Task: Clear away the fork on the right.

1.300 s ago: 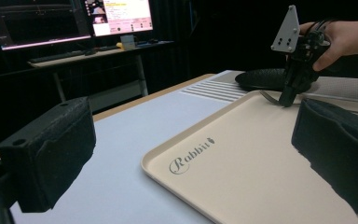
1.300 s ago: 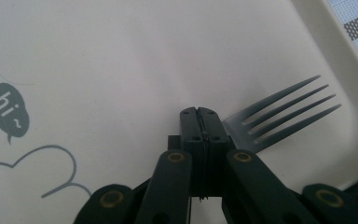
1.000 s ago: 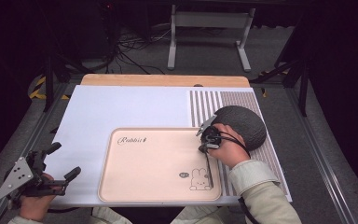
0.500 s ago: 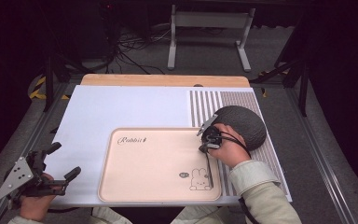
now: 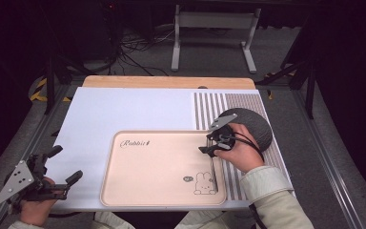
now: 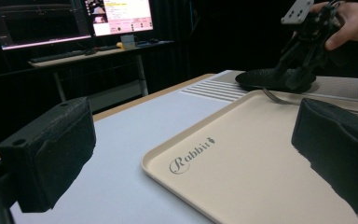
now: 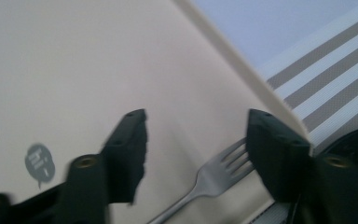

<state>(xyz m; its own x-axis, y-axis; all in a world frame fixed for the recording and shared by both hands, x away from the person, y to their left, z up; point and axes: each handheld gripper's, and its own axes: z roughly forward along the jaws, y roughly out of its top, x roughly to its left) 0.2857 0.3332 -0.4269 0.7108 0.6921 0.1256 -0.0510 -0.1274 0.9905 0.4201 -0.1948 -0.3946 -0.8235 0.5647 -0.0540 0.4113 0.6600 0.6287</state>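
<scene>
Cream ribbed sleeves [image 5: 271, 191] are being worn. Black tongs [image 5: 208, 149] with foam-padded jaws, a grey three-cornered plate [image 5: 13, 182] and a black cable [image 5: 248, 142] are being shown.

High view above the near side, facing forward and down on the whole tray [image 5: 162, 167], left gripper view low beside the tray's corner – looking across it, right gripper view close above the tray – both share its fork [image 7: 214, 179].
</scene>
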